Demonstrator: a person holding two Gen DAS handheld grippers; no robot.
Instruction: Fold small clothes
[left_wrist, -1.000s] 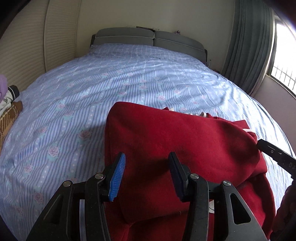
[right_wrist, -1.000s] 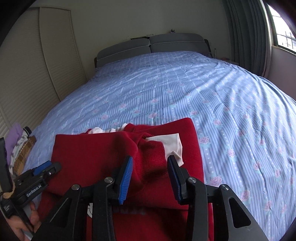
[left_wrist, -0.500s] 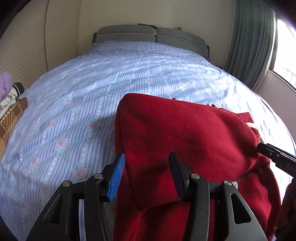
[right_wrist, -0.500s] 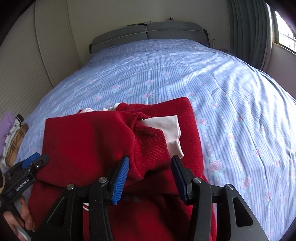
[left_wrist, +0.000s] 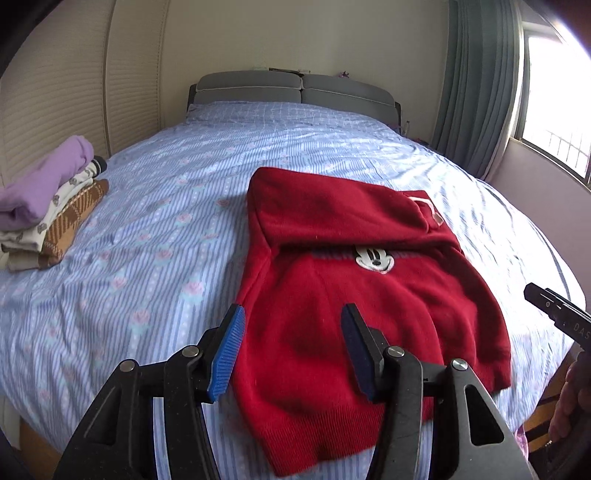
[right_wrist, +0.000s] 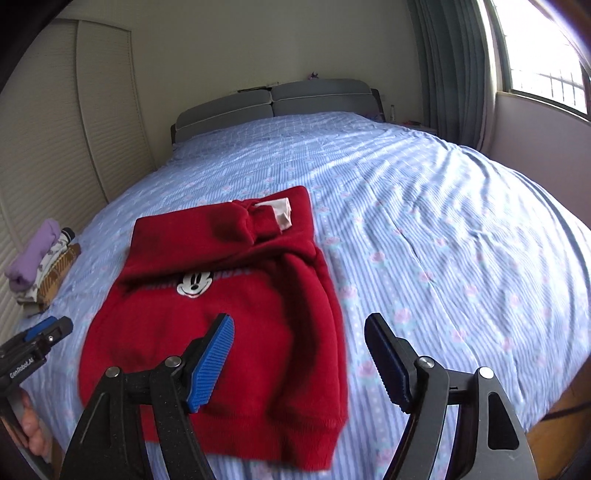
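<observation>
A red sweater (left_wrist: 354, 295) with a Mickey Mouse patch (left_wrist: 375, 257) lies on the blue striped bedsheet (left_wrist: 166, 240), its top part folded down over the chest and a cuff with pale lining on top. It also shows in the right wrist view (right_wrist: 236, 306). My left gripper (left_wrist: 291, 347) is open and empty, above the sweater's lower left part. My right gripper (right_wrist: 299, 354) is open and empty, above the sweater's lower right edge. The right gripper's tip (left_wrist: 554, 314) shows at the right edge of the left wrist view.
A stack of folded clothes (left_wrist: 44, 206), purple on top, lies at the bed's left side, also in the right wrist view (right_wrist: 40, 266). A grey headboard (left_wrist: 295, 88) is at the far end. Curtains (left_wrist: 476, 92) and a window (right_wrist: 546, 55) are on the right.
Both grippers have pulled back and up from the sweater and opened wider. The folded top part now lies flat and the Mickey patch has come into view.
</observation>
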